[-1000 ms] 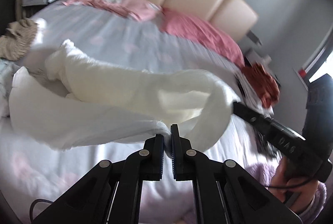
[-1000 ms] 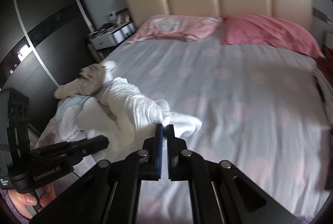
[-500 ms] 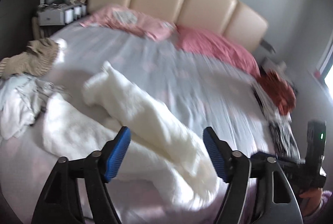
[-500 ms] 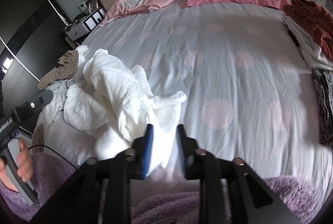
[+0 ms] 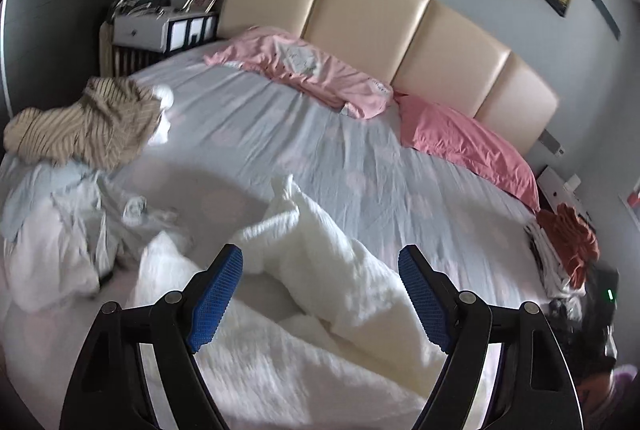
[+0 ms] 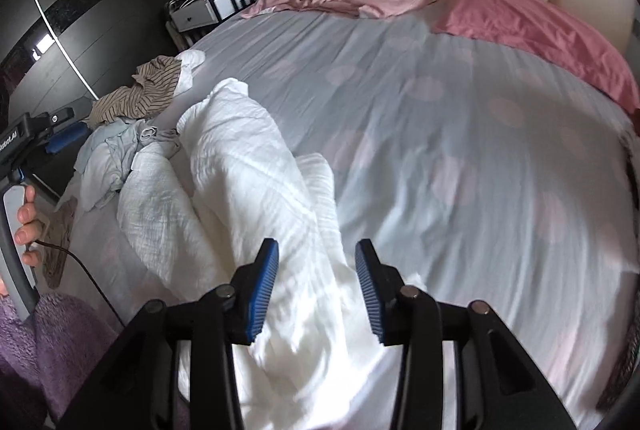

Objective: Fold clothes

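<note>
A crumpled white crinkled garment (image 5: 320, 290) lies loose on the near part of the bed; it also shows in the right wrist view (image 6: 248, 190). My left gripper (image 5: 320, 294) is open wide just above it, holding nothing. My right gripper (image 6: 316, 290) is open over the garment's near end, holding nothing. The left gripper's body (image 6: 28, 134) shows at the left edge of the right wrist view, held in a hand.
The bed (image 6: 460, 130) has a grey sheet with pale pink dots. A beige striped garment (image 5: 88, 122) and pale blue and white clothes (image 5: 52, 230) lie at its left edge. Pink pillows (image 5: 460, 142) lie by the headboard. Folded clothes (image 5: 564, 242) sit stacked at the right. A nightstand (image 5: 160, 26) stands at far left.
Both grippers were shut on the white garment and holding it up a second ago. Both have opened, and the garment has dropped onto the bed.
</note>
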`<state>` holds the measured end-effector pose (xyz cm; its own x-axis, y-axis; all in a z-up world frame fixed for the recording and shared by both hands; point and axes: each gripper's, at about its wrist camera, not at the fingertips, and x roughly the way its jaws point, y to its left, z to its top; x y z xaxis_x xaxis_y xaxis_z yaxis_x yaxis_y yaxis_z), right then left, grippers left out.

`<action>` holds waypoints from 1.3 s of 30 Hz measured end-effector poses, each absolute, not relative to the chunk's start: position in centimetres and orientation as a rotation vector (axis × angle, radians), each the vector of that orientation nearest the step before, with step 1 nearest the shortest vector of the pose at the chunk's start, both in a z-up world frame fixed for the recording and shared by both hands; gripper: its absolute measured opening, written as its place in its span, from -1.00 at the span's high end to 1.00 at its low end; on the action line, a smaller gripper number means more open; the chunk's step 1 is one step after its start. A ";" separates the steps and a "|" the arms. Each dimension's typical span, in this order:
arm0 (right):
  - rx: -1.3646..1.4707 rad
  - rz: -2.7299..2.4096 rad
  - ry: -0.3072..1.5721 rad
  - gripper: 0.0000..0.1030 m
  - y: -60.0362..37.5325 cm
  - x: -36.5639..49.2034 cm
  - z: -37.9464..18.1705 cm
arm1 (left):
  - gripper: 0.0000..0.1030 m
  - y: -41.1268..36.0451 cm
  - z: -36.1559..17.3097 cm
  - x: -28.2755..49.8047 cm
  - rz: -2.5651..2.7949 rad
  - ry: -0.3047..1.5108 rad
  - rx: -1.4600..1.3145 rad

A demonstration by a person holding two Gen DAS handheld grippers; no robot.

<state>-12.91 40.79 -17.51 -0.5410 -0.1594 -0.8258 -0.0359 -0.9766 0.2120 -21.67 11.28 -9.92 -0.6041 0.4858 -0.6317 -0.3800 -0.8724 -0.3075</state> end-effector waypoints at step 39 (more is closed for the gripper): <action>1.470 -3.051 -0.244 0.88 49.2 -16.6 -14.5 | 0.65 5.7 -16.1 -28.3 2.509 0.012 -1.206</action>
